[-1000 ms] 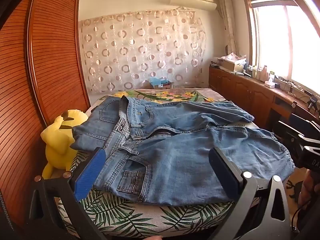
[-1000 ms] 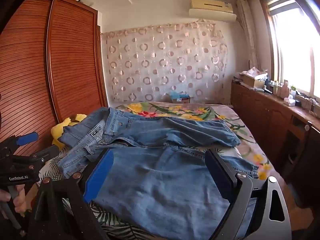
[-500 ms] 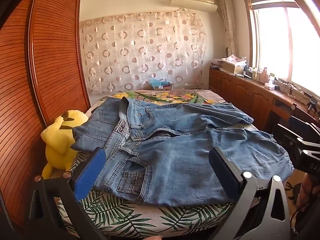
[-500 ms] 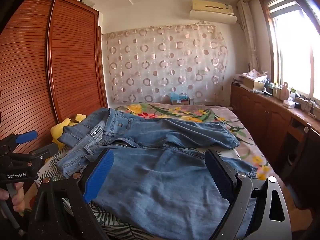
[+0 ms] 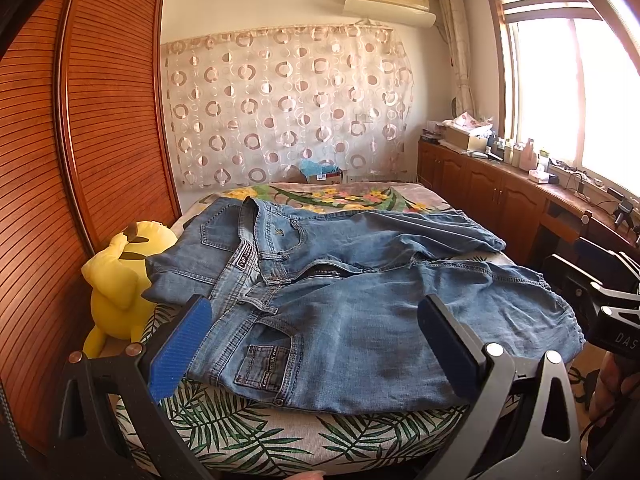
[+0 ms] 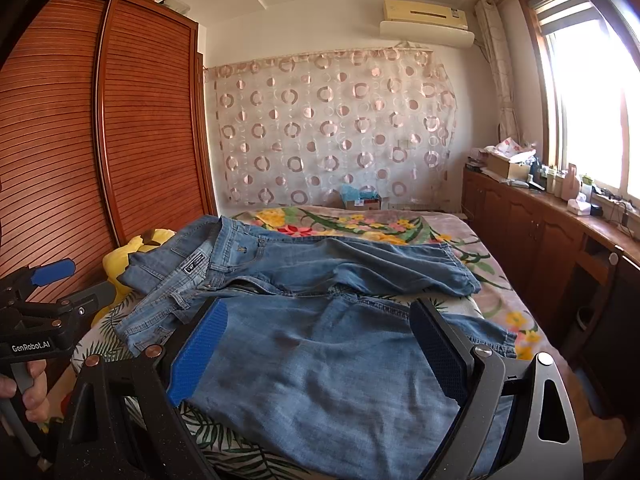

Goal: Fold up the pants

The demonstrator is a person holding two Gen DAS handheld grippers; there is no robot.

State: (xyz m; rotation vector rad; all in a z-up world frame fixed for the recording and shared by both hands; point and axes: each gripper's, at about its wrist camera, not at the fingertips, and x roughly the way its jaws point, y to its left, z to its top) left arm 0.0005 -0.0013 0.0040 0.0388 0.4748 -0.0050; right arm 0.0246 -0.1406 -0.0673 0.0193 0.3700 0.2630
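Note:
Blue jeans (image 5: 344, 292) lie spread on the bed, waistband to the left, both legs running right; they also show in the right wrist view (image 6: 320, 320). My left gripper (image 5: 316, 340) is open and empty, above the near edge of the bed by the waist and front pocket. My right gripper (image 6: 320, 348) is open and empty, above the near leg. Each gripper shows at the edge of the other's view: the right one (image 5: 600, 304), the left one (image 6: 44, 304).
The bed (image 5: 280, 436) has a leaf and flower print cover. A yellow plush toy (image 5: 120, 276) sits at its left beside the wooden wardrobe (image 5: 60, 200). A wooden counter (image 6: 560, 240) with clutter runs under the window at right. A box (image 5: 324, 174) stands beyond the bed.
Both grippers have drawn back and risen slightly, so the jeans sit a little lower in each view. The jeans have not moved.

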